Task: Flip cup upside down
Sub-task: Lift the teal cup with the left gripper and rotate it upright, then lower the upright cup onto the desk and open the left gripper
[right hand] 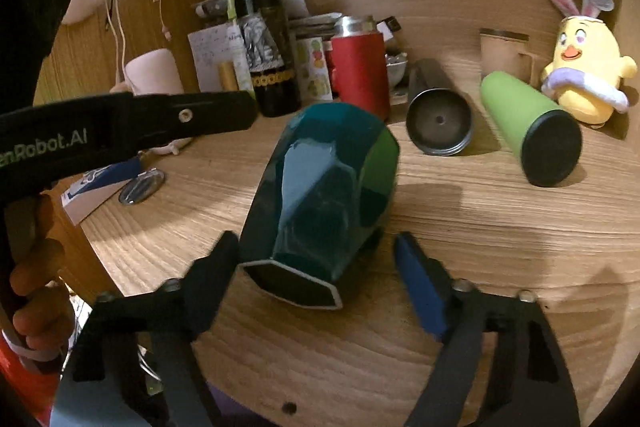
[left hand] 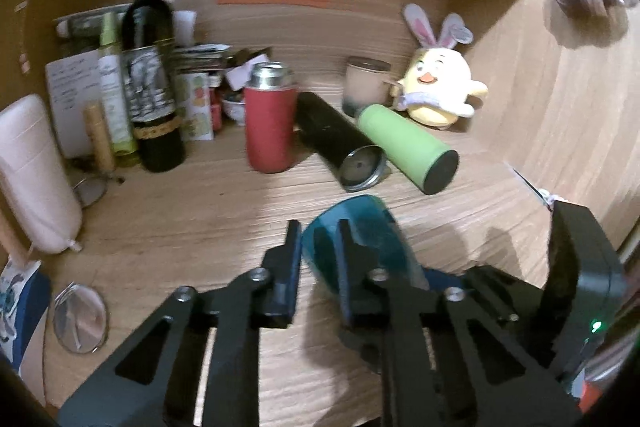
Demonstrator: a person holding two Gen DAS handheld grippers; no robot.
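Dim warm light, soft motion blur, heavy fisheye bending, dark vignetted corners.

One teal faceted cup [right hand: 320, 203] is seen at frame centre. Three cylindrical flasks are counted: a red flask [right hand: 360, 67] upright at upper centre, a black flask [right hand: 438, 111] lying to its right, and a green flask [right hand: 528, 125] lying further right. One wine bottle [right hand: 264, 39] is found at upper left of centre, and one yellow plush chick [right hand: 584, 67] at upper right. Two grippers are shown: the left gripper [left hand: 318, 231] and the right gripper [right hand: 316, 243].
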